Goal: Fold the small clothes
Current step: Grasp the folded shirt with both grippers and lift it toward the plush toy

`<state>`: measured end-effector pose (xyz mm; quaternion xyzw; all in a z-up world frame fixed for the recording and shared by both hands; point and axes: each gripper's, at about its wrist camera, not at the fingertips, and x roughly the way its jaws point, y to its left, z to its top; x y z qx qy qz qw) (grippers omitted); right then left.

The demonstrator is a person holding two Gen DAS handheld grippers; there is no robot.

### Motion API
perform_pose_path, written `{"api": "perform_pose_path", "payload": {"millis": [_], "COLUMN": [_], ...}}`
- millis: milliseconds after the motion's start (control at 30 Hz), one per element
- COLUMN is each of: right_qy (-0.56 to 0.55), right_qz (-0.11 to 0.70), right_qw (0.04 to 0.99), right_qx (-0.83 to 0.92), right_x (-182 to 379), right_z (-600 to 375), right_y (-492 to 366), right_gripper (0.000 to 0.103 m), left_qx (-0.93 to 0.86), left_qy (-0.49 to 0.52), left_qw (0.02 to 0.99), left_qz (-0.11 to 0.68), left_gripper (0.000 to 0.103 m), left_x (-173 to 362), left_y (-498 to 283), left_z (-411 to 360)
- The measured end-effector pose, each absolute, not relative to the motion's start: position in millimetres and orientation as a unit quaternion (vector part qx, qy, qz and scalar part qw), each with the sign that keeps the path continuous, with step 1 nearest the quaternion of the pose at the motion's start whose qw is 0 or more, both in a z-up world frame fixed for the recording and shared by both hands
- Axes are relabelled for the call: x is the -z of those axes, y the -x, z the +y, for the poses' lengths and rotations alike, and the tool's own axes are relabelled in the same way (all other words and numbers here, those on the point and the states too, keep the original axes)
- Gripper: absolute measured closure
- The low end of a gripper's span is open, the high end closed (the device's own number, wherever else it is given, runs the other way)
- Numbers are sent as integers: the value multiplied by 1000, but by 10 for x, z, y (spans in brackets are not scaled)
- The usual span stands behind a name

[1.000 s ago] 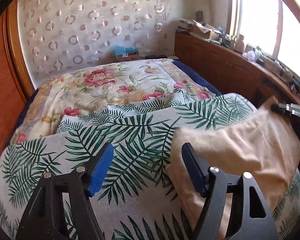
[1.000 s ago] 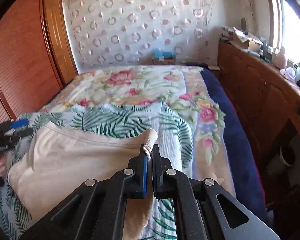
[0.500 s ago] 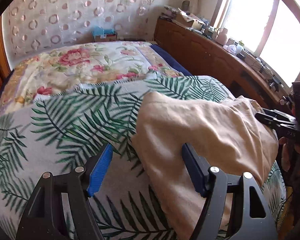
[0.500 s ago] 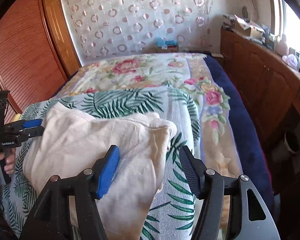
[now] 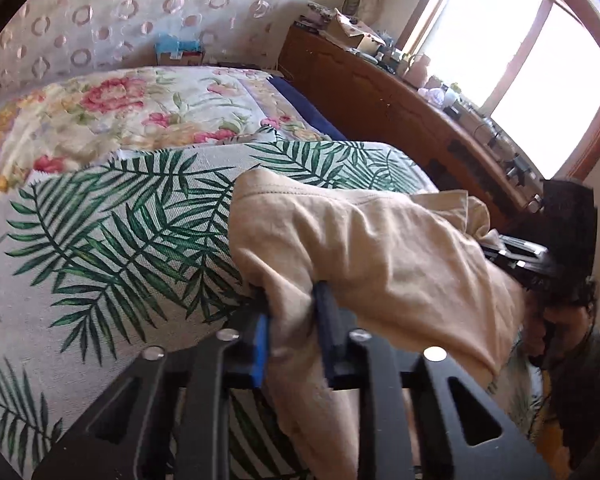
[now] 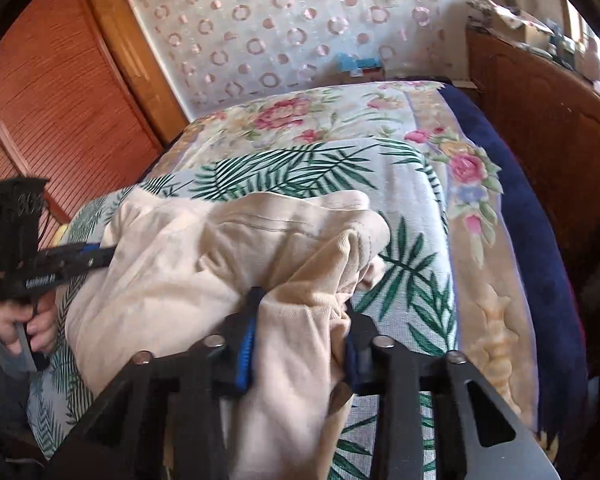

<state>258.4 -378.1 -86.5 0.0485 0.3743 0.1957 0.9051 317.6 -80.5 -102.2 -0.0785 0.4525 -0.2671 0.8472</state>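
The cream-beige soft cotton garment (image 5: 380, 256) is lying bunched on the palm-leaf-printed woven cover (image 5: 112, 240) near the foot of the bed, with the floral quilted bedspread (image 5: 132, 108) stretching beyond it toward the ring-patterned curtain (image 6: 284, 28). The fold is judged to be at an early or middle stage: the cloth is lying doubled over itself in loose layers, yet no flat, squared packet is showing, so smoothing and at least one further fold are probably remaining. The left gripper (image 5: 290, 320) is clenching a gathered wad of the garment's near edge between its blue-padded fingers (image 5: 260, 344), the fabric spilling down on both sides of the jaws. The right gripper (image 6: 300, 320) is enclosing a thicker bundle of the same garment; its jaws are standing somewhat apart with cloth filling the gap, so it is read as grasping, though how firmly cannot be told. In the right wrist view, a stitched hem line (image 6: 268, 228) is running across the upper layer and a ribbed cuff-like end (image 6: 360, 240) is curling over near the gripper. The surface is appearing wrinkled and puffed, not pressed flat. Which kind of garment this is cannot be told. A wooden sideboard (image 5: 380, 92) is bordering the bed beneath the window.
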Motion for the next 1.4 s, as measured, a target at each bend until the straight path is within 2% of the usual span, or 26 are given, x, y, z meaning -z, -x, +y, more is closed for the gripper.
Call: {"api": "perform_pose_path", "payload": {"millis": [100,333,533,867,1167,1400], "right_qy": [-47,15,65,173,261,247], "right_qz": [367,289,257,218,194,221], "right_qw": [906,925,913,864,818,812], "right_qx": [-206,-247,-311,-420,-475,-481], "right_x": [790,231,-49,-243,-130,83], "right_z": [-3817,-3415,-2620,-684,870,1080], "right_y": [-2577,-2411,-2663,-3353,-3896,-4187], "right_gripper": [86,88,88,88,88,88], "left_qx": [276,257,174,-10,-85,-93], "left_qy": [81,82,83,171,242,251], "left_qw": [855,900,933,943,928,917], "left_qz": [433,342,305,284,272,295], "left_gripper": [89,90,90,90,90,90], "left_x": [892,268,88,494,851,1047], "left_y": [-3101,-2554,-2198,-1646,-1399,-1371], "left_z": [-772,-399,376,1861,2249,2356]}}
